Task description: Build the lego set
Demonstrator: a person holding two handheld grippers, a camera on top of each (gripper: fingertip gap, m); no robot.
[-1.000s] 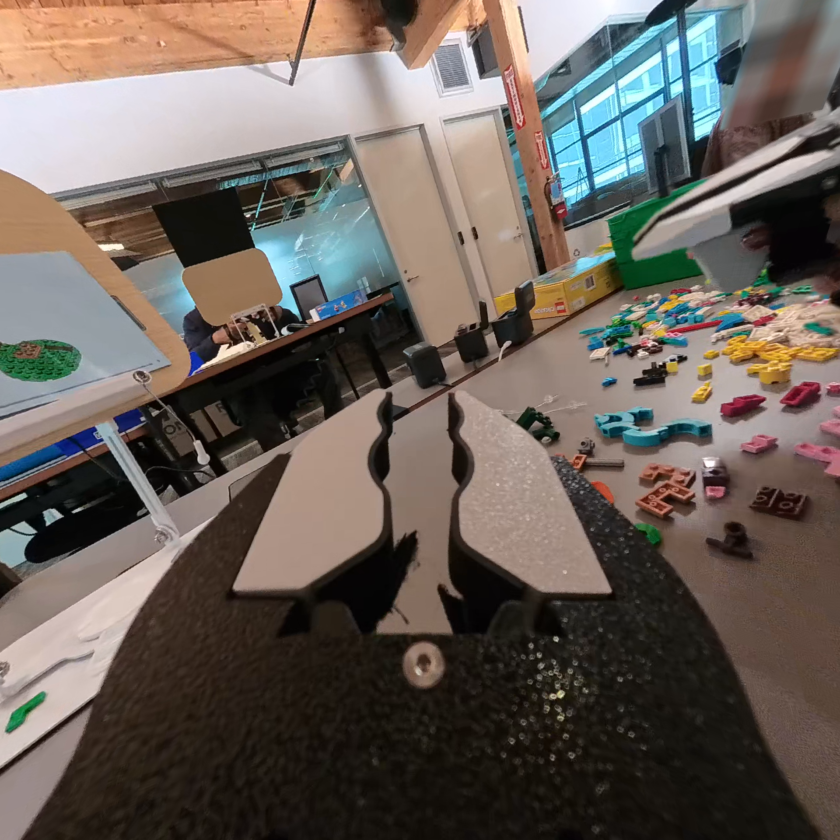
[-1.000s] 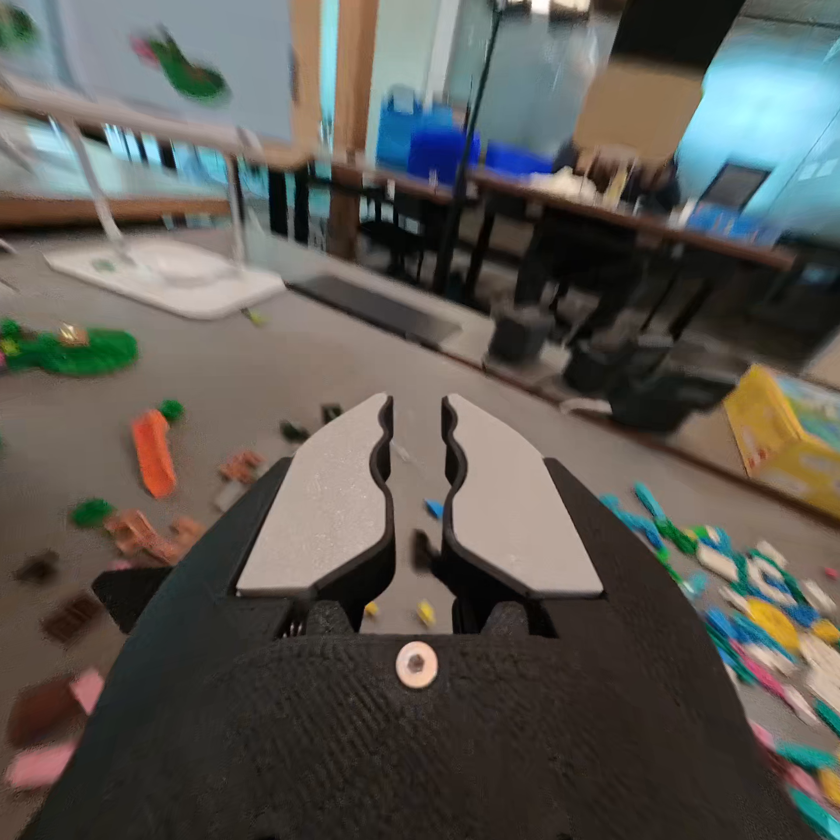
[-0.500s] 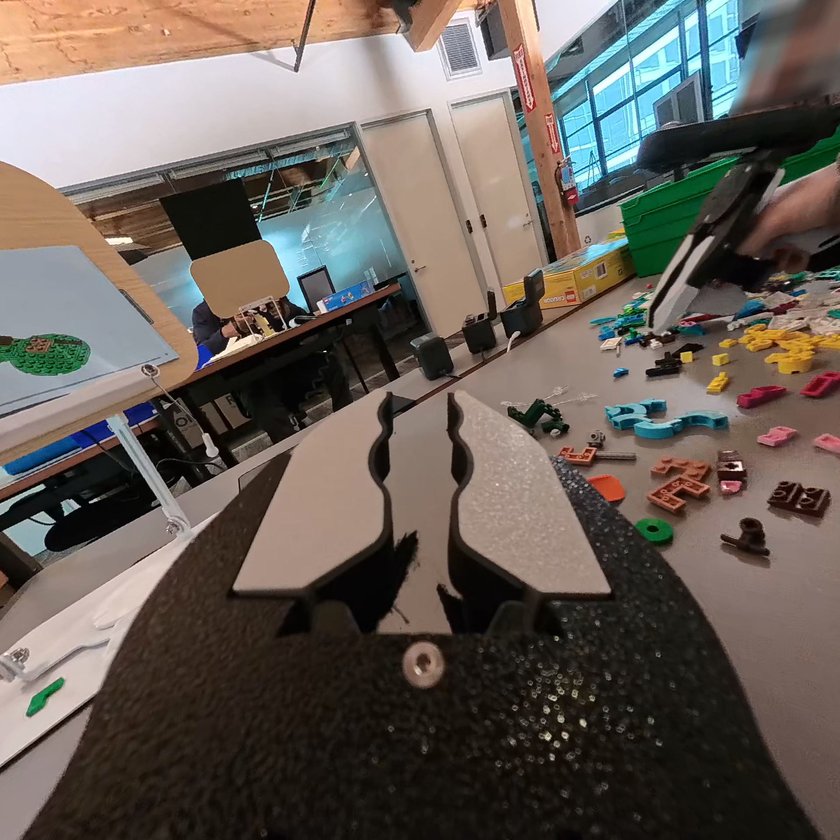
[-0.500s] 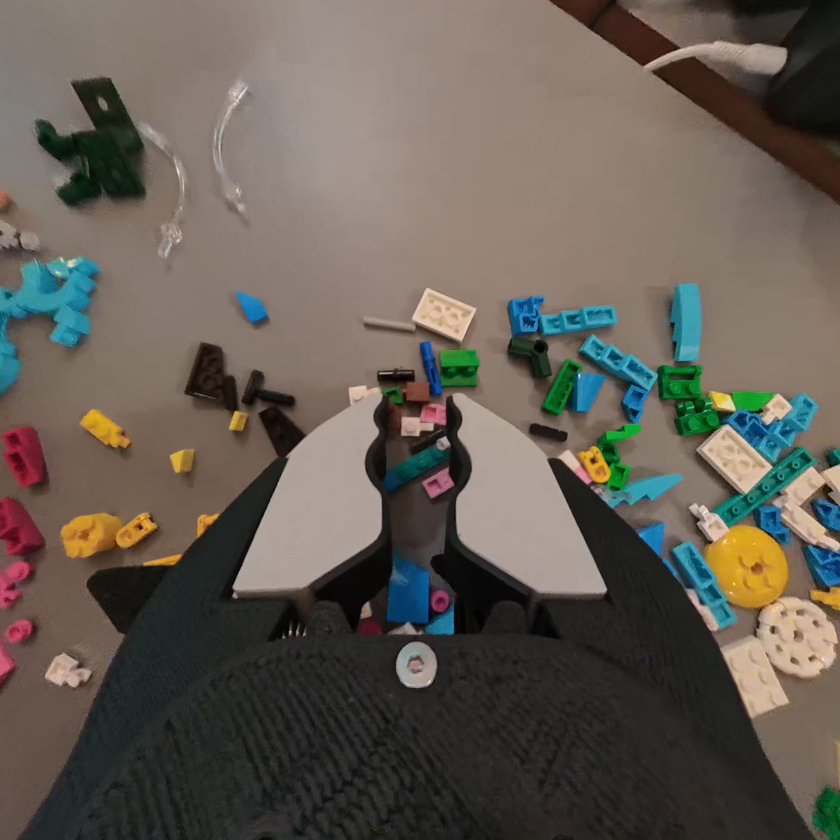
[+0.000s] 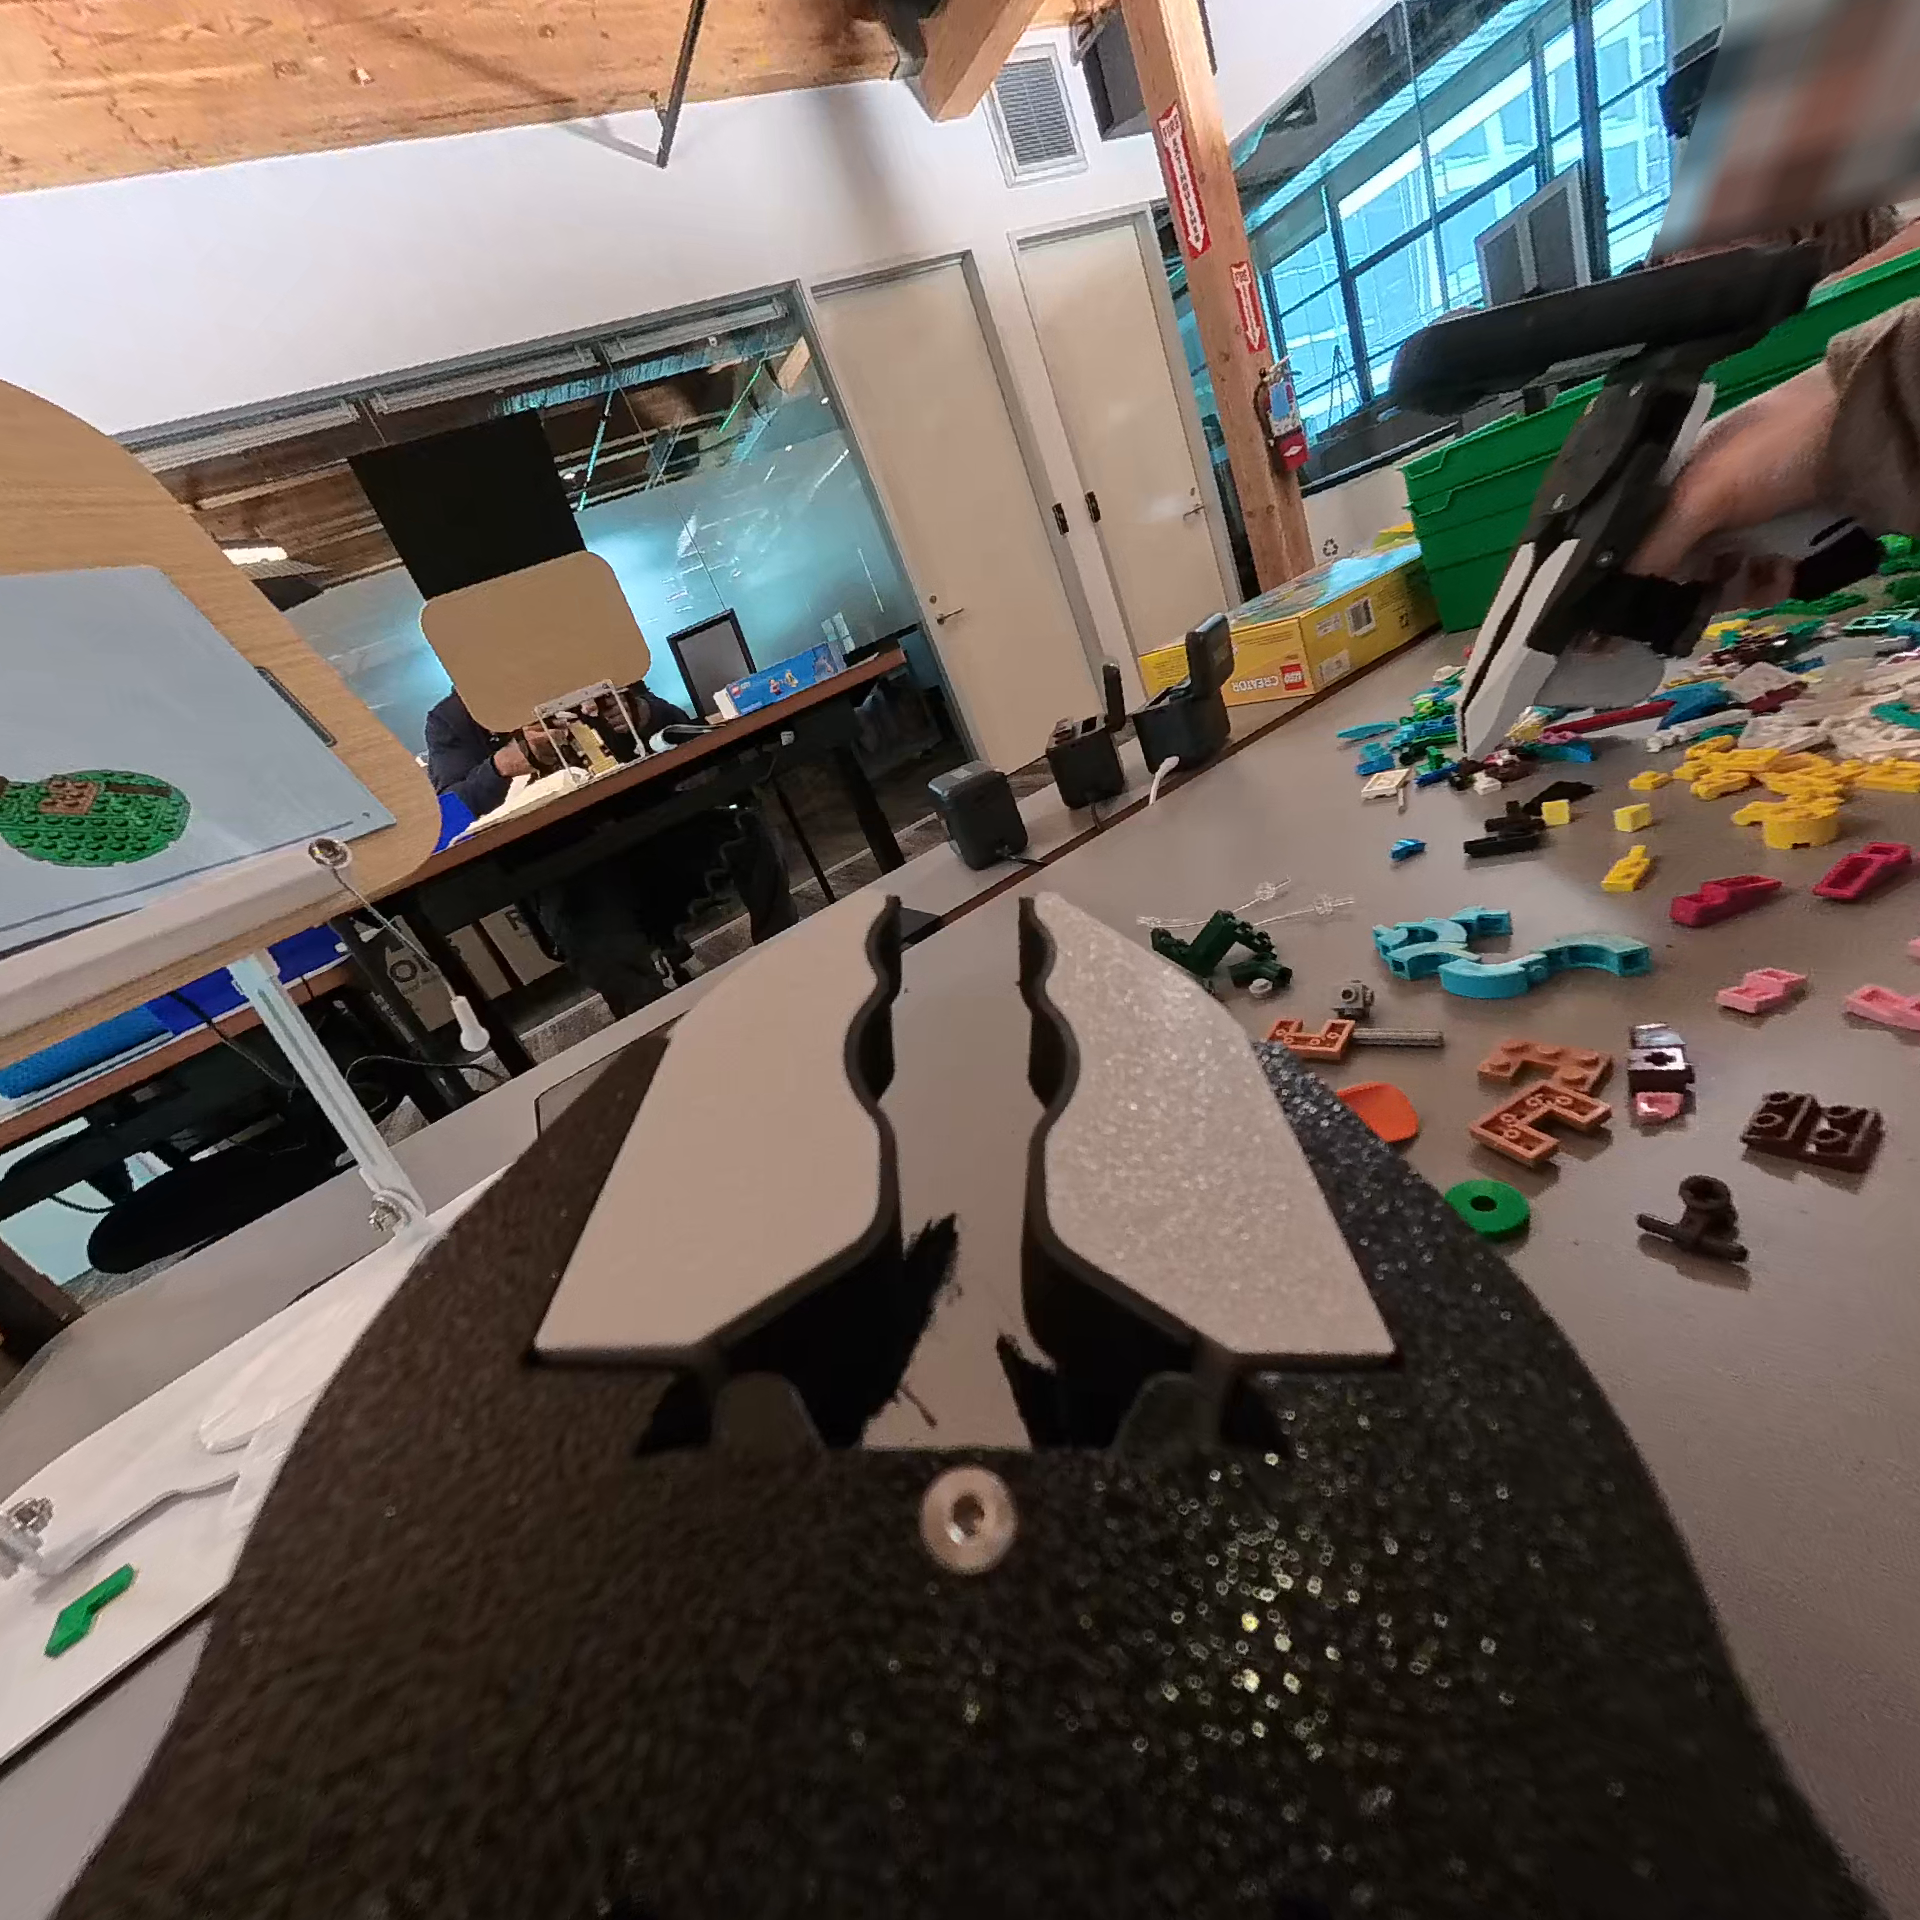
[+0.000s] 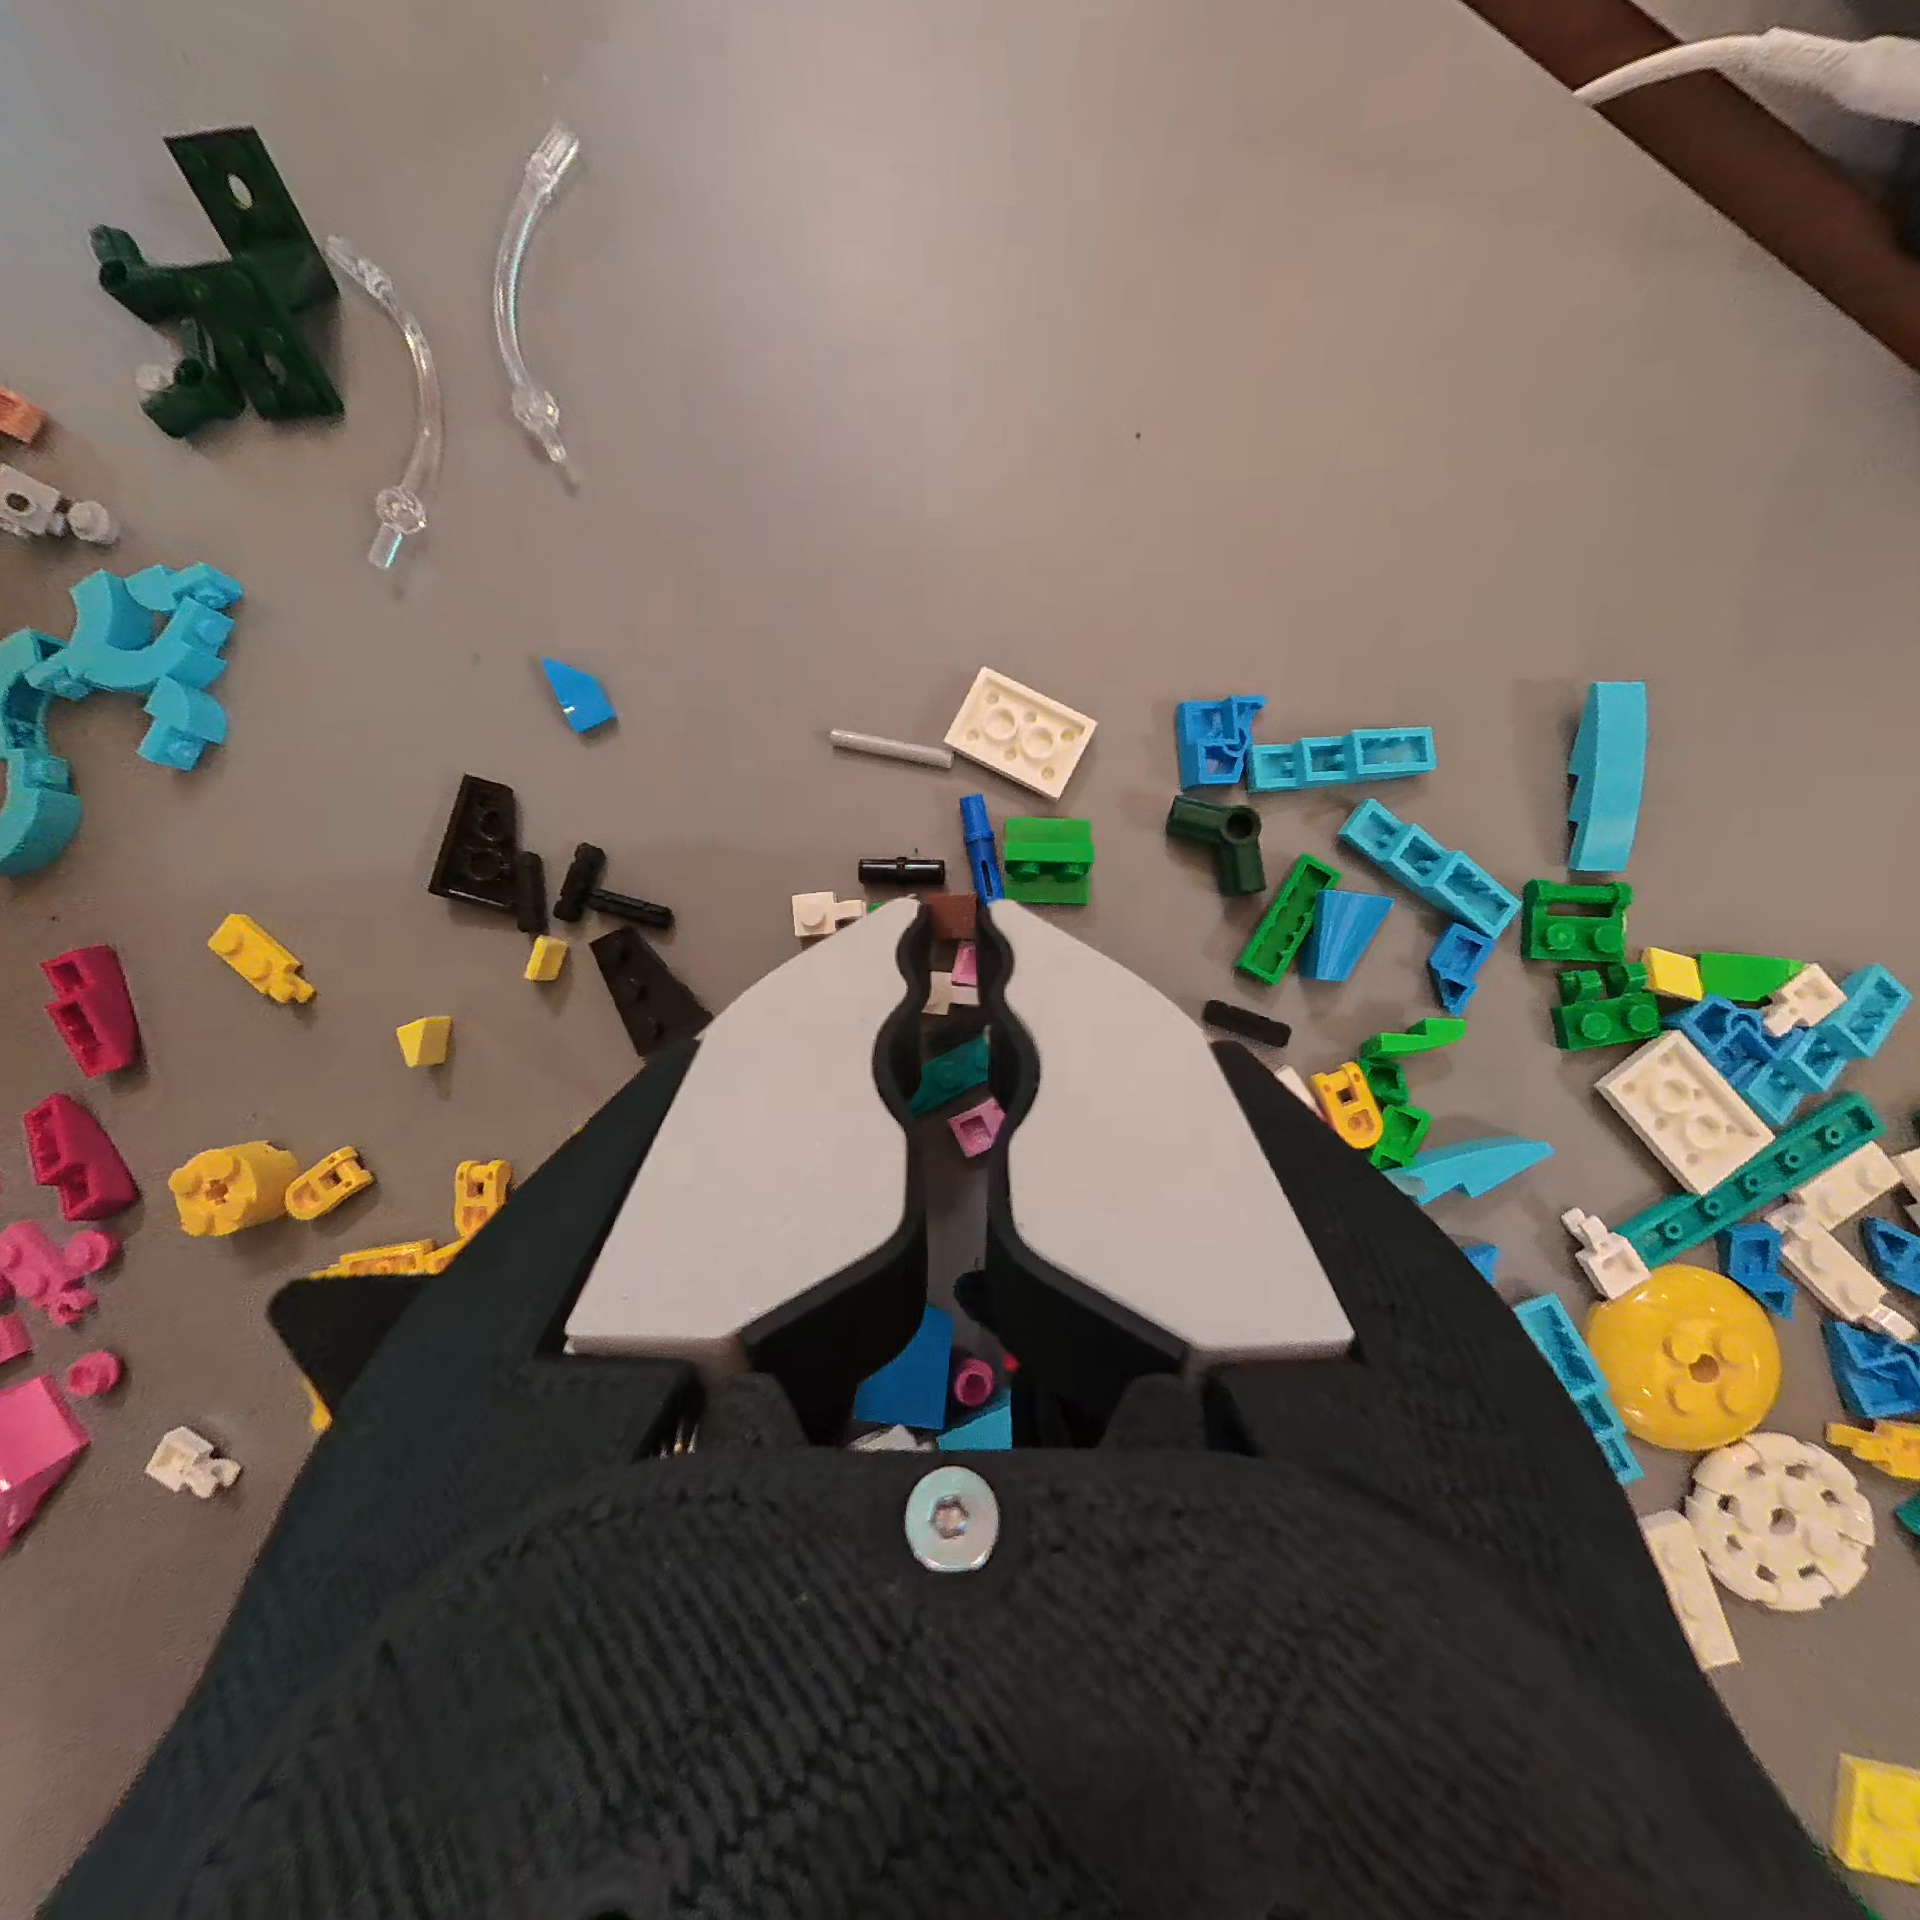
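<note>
Down at the table, the right gripper (image 6: 951, 914) points steeply into the loose bricks, its two fingers drawn close together with a small brown piece (image 6: 952, 916) pinched between the tips. Behind the tips, in the gap between the fingers, a teal piece (image 6: 951, 1070) and a pink piece (image 6: 977, 1127) lie on the grey table (image 6: 1039, 364). Just ahead of the tips sit a blue pin (image 6: 977, 842), a black pin (image 6: 900, 869) and a green brick (image 6: 1047, 858); a white plate (image 6: 1020, 731) lies a little farther out. To the right the pieces crowd thickly, touching and overlapping (blue, white and yellow mostly). Ahead, towards the table's brown edge (image 6: 1704, 197), the surface is bare, with two clear curved rods (image 6: 416, 395) and a dark green assembly (image 6: 234, 291) off to the left.

The left gripper (image 5: 954, 920) is held low and level, well apart from the pile, its fingers spread with nothing between them. From its view the right gripper (image 5: 1481, 727) touches down at the near rim of the heap. Open table lies between the two grippers, dotted with a green ring (image 5: 1487, 1208) and tan pieces (image 5: 1541, 1101). At left stands a white base (image 5: 135, 1538) with a propped instruction sheet (image 5: 125, 727).
</note>
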